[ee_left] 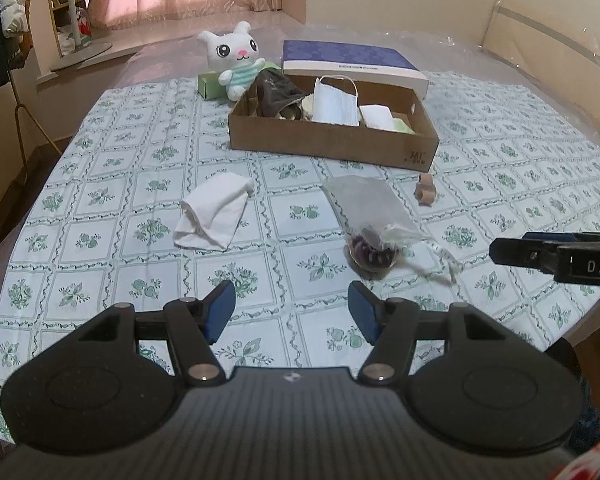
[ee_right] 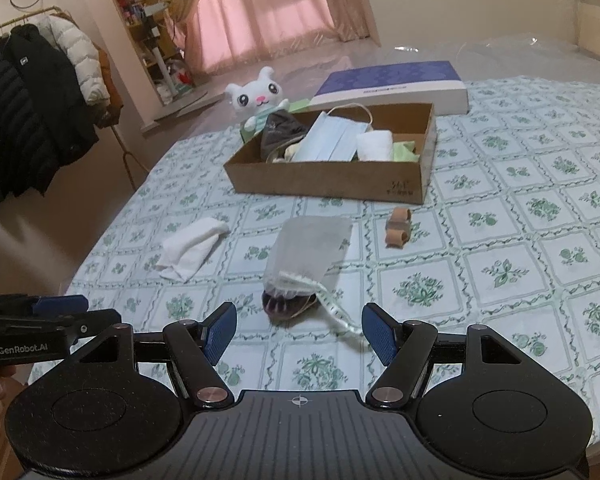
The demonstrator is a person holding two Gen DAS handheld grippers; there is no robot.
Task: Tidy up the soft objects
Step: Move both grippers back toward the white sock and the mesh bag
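Both handheld tools, left gripper (ee_left: 291,312) and right gripper (ee_right: 299,333), hover released and empty above a mesh pouch (ee_right: 308,256); its trailing ribbon (ee_right: 338,312) could snag a finger, spilling contents short of the cardboard box (ee_right: 328,184).

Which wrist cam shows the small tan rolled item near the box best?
Right wrist: the tan rolled item lies nearer the middle and larger, its loops visible. Left wrist shows it smaller, off right, below the cardboard box.
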